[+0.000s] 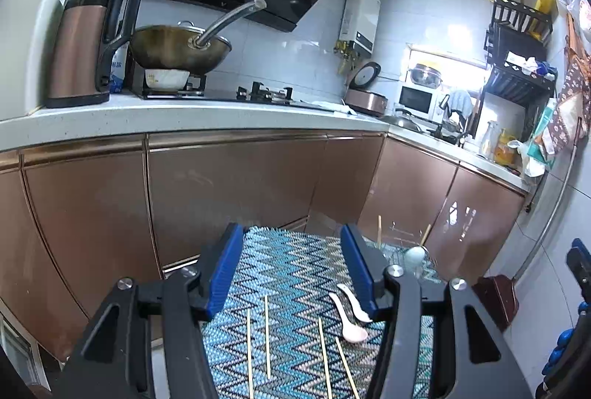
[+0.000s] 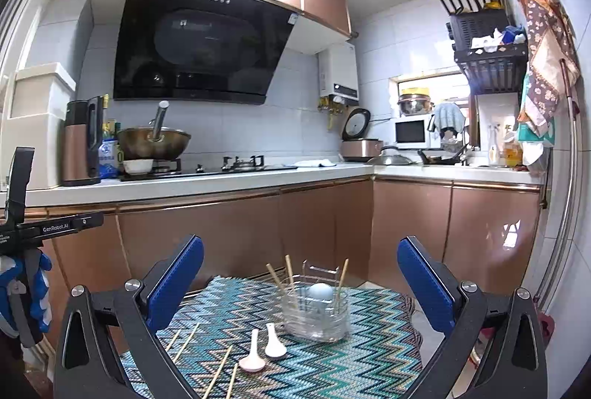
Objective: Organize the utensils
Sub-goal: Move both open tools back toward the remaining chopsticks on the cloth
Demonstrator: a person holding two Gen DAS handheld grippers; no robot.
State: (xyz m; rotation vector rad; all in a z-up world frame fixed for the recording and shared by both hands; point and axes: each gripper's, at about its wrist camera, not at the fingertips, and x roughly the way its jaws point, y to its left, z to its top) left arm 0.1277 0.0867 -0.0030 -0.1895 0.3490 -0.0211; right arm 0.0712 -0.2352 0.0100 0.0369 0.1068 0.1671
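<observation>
The left claw (image 1: 291, 266) is spread apart with nothing between its blue pads, and it hangs over a table (image 2: 369, 336) covered by a zigzag cloth in blue, teal and white. The right claw (image 2: 301, 284) is spread very wide, and it holds nothing too. On the cloth lie four loose chopsticks (image 1: 266, 340), thin and pale, side by side near the front edge. Just beside them lie two small spoons: a pink spoon (image 2: 252, 354) and a white spoon (image 2: 274, 343), close together with their bowls toward the front. Farther back on the cloth stands a clear holder (image 2: 317, 317) with a wire handle on top. A few more chopsticks (image 2: 290, 269) stick up out of the holder, leaning a bit, and a pale blue spoon (image 2: 320, 291) stands in it too. In the right wrist view the holder sits between the two blue pads, but well away from them. In the left wrist view the holder peeks out behind the right pad. Behind the table are brown cupboard doors (image 1: 229, 192), a white kitchen top with a stove (image 2: 207, 170), a big wok (image 2: 155, 140) and a brown kettle (image 1: 85, 41). At the left edge of the right wrist view a hand in a blue and white glove (image 2: 26, 292) holds the other tool.
</observation>
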